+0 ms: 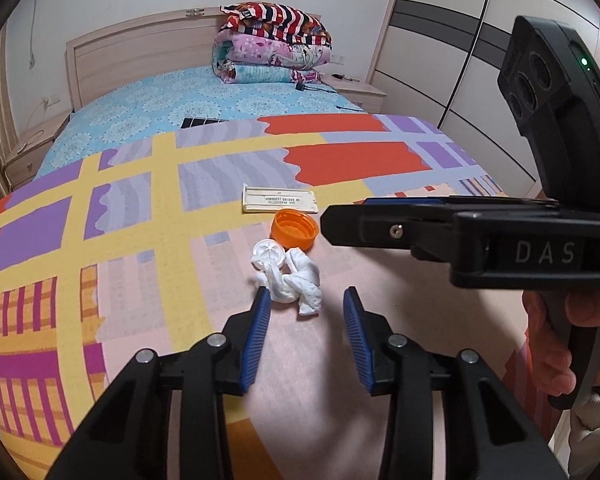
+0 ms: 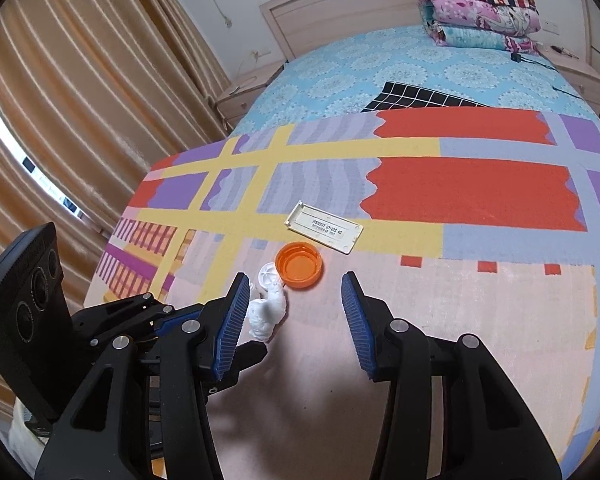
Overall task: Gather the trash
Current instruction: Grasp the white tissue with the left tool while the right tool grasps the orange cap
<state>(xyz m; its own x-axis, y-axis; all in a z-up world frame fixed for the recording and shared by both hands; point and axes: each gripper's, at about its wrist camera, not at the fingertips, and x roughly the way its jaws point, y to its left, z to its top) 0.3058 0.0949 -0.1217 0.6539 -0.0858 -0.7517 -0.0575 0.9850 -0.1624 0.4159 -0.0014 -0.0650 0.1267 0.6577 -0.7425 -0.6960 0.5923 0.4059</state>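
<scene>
- We note a bedroom: a bed (image 1: 148, 104) with a turquoise patterned sheet, a light wooden headboard, and folded quilts (image 1: 274, 46) stacked at the head end.
- We see tan curtains (image 2: 80, 92) along the left side in the right wrist view, and a pale wardrobe (image 1: 452, 64) at the right in the left wrist view.
- The near part of the bed carries a bright patchwork blanket (image 1: 112, 240) in yellow, purple, red and pink; all the trash lies on it.
- Left gripper (image 1: 306, 302): we record its jaws as open, blue pads apart. The crumpled white tissue (image 1: 294, 286) lies on the blanket between the tips, its left edge at the left pad; whether it touches we cannot tell.
- Just beyond the tissue sits a small white cap (image 1: 269, 255), touching or nearly touching it.
- Next behind, an orange bottle cap (image 1: 295, 231), hollow side up, close beside the white cap.
- Farthest back, a flat cream plastic plate with a printed label (image 1: 279, 200), lying apart from the orange cap.
- Right gripper (image 2: 294, 292): jaws open and holding nothing, hanging over the blanket; the orange cap lies just ahead of its gap, the tissue by its left pad.
- A hand (image 1: 552, 344) grips the right gripper's handle at the far right.
</scene>
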